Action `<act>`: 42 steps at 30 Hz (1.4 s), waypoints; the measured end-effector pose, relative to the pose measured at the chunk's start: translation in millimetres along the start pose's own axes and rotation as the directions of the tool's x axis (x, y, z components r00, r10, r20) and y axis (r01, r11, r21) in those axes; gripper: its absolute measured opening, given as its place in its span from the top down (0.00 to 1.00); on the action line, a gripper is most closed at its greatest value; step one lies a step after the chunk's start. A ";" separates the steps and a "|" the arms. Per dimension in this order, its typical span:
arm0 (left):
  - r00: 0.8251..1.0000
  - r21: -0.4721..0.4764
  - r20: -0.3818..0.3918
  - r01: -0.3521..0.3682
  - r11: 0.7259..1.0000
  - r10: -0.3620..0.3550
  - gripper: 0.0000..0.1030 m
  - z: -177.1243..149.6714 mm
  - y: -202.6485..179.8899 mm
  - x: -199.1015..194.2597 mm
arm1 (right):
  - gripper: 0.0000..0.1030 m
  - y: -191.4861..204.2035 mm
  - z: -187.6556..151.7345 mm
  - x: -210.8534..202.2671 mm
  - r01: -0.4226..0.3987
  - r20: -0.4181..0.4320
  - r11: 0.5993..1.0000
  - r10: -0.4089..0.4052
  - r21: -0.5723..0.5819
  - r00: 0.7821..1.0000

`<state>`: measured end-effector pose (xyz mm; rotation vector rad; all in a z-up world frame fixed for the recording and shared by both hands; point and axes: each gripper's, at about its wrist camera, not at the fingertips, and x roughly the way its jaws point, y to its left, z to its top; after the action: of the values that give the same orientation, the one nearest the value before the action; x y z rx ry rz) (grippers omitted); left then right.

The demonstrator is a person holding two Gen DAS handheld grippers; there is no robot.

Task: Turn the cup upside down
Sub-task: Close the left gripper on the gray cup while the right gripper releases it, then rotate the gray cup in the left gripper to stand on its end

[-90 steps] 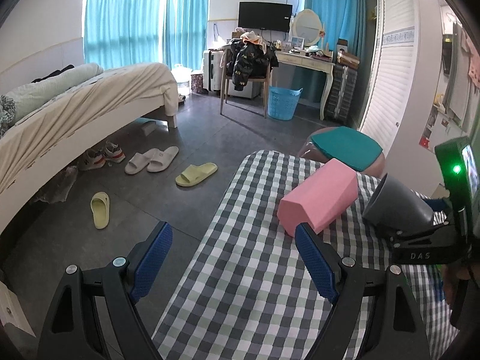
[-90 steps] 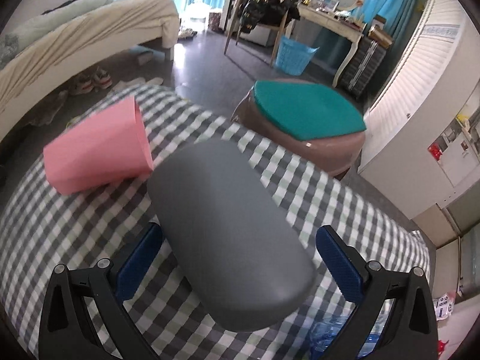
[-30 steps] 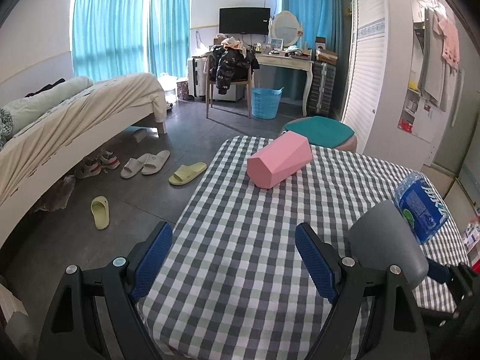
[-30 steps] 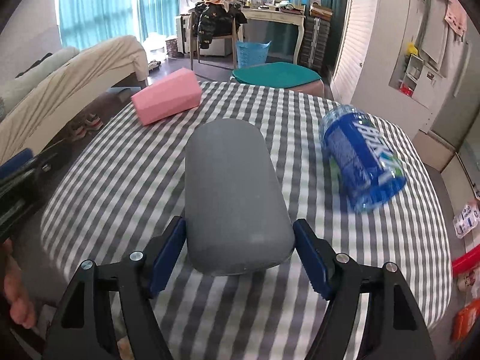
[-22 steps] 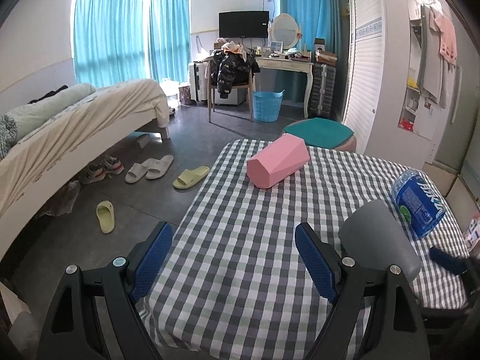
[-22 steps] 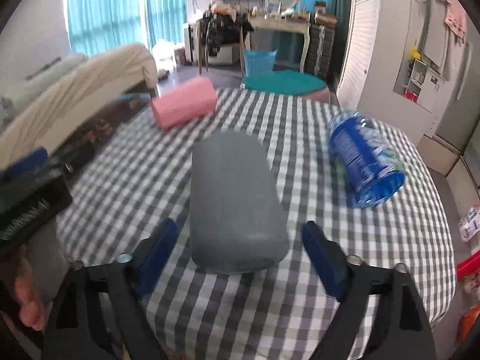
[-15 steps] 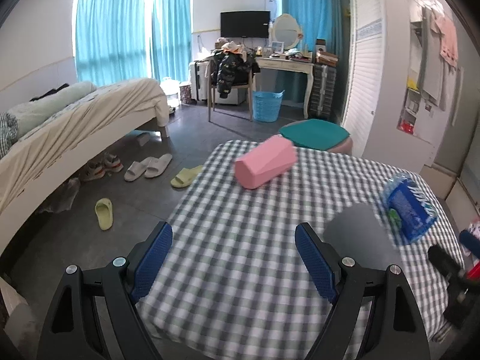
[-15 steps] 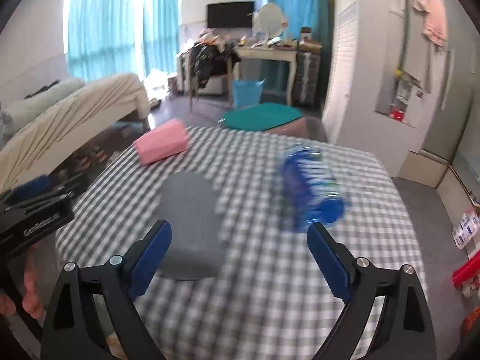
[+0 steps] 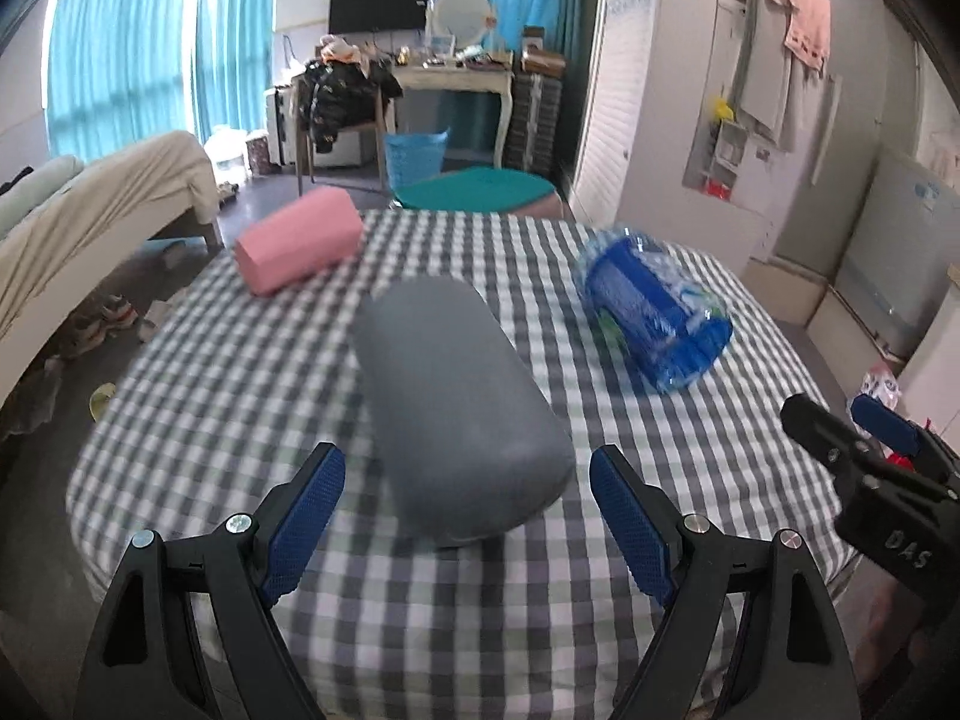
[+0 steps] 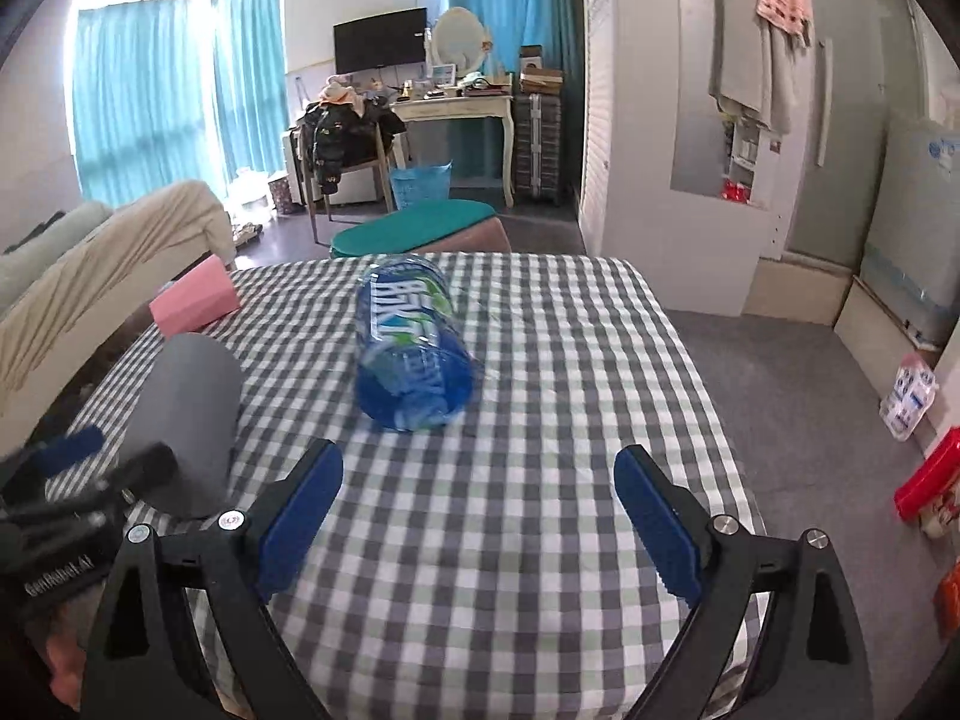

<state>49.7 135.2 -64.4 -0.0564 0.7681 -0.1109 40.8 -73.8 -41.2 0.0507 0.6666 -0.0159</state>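
Note:
A grey cup (image 9: 456, 414) lies on its side on the checked tablecloth (image 9: 252, 396), its closed end toward me. My left gripper (image 9: 465, 516) is open, its blue pads on either side of the cup's near end, not touching. The cup also shows in the right wrist view (image 10: 186, 420), at the left behind the left gripper's body. My right gripper (image 10: 477, 519) is open and empty over the cloth, to the right of the cup. It shows in the left wrist view (image 9: 864, 438) at the right edge.
A blue water bottle (image 9: 654, 312) lies on its side right of the cup; it also shows in the right wrist view (image 10: 411, 348). A pink box (image 9: 297, 246) lies at the table's far left. A teal stool (image 9: 474, 192) stands behind the table. A bed (image 9: 90, 204) is at the left.
My right gripper has let go of the grey cup, opened and moved off to the right. My left gripper has swung right and now straddles the cup, which lies on the cloth.

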 end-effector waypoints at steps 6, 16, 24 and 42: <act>0.998 -0.008 -0.055 -0.003 1.000 0.002 0.16 -4.2 -3.8 26.6 | 0.11 -12.0 -8.0 6.5 -0.018 -0.017 0.999 0.019 0.035 1.000; 0.999 0.034 -0.040 0.035 0.999 -0.033 0.28 -7.7 3.3 29.4 | 0.11 -10.2 -11.8 19.6 -0.007 -0.049 0.999 0.009 0.044 0.999; 1.000 0.042 0.028 0.000 0.999 -0.001 0.28 6.9 18.0 6.3 | 0.11 2.9 -11.3 20.0 -0.016 -0.055 1.000 0.018 0.026 0.998; 0.994 0.023 0.096 -0.046 0.999 0.044 0.28 42.7 39.3 -10.4 | 0.11 14.9 -14.4 17.4 -0.031 -0.065 0.999 0.032 0.005 0.997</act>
<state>75.1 176.0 -30.2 -0.0201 0.6723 -0.0747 46.0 -58.1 -62.7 0.0657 0.7304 0.0148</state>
